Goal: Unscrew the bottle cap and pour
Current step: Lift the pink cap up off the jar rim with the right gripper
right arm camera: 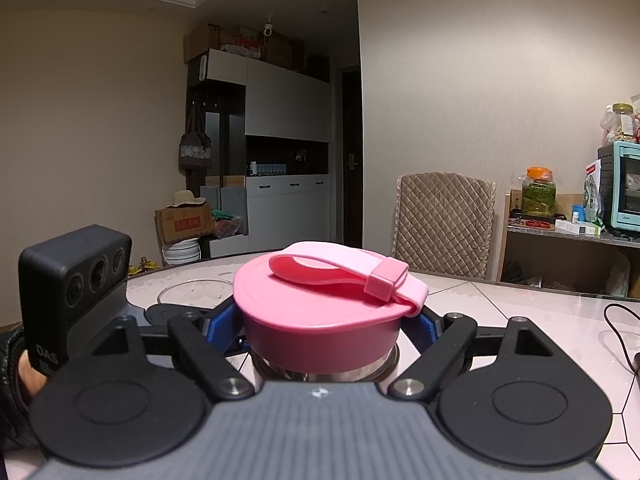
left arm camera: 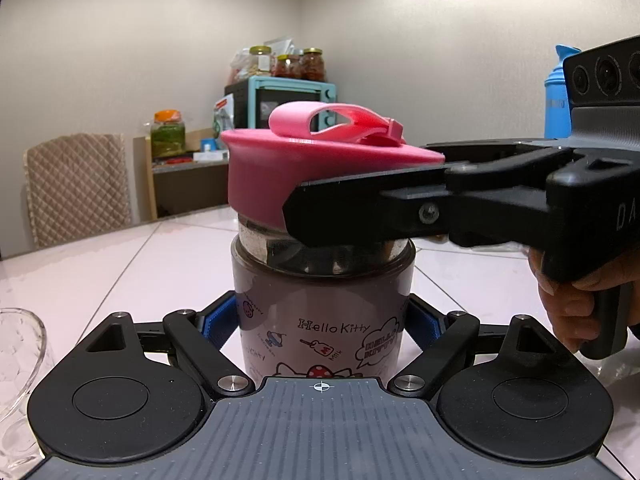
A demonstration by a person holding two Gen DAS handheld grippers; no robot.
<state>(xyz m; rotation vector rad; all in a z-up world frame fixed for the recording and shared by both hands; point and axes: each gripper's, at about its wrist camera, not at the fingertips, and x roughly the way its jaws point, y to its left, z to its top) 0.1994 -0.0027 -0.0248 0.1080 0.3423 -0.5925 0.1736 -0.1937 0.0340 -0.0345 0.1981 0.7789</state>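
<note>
Left tool [left arm camera: 320,326] is clamped on the lower body of the Hello Kitty bottle [left arm camera: 320,320], blue pads tight against both sides, bottle standing upright on the pale tiled counter [left arm camera: 100,264]. Right tool [right arm camera: 324,326] is pinching the pink cap [right arm camera: 320,316], which sits tilted on the bottle's neck, strap loop lying across its top. A glass bowl [right arm camera: 192,290] sits just behind. Further back there's a quilted chair [right arm camera: 444,220] and a teal toaster oven [left arm camera: 292,102].
</note>
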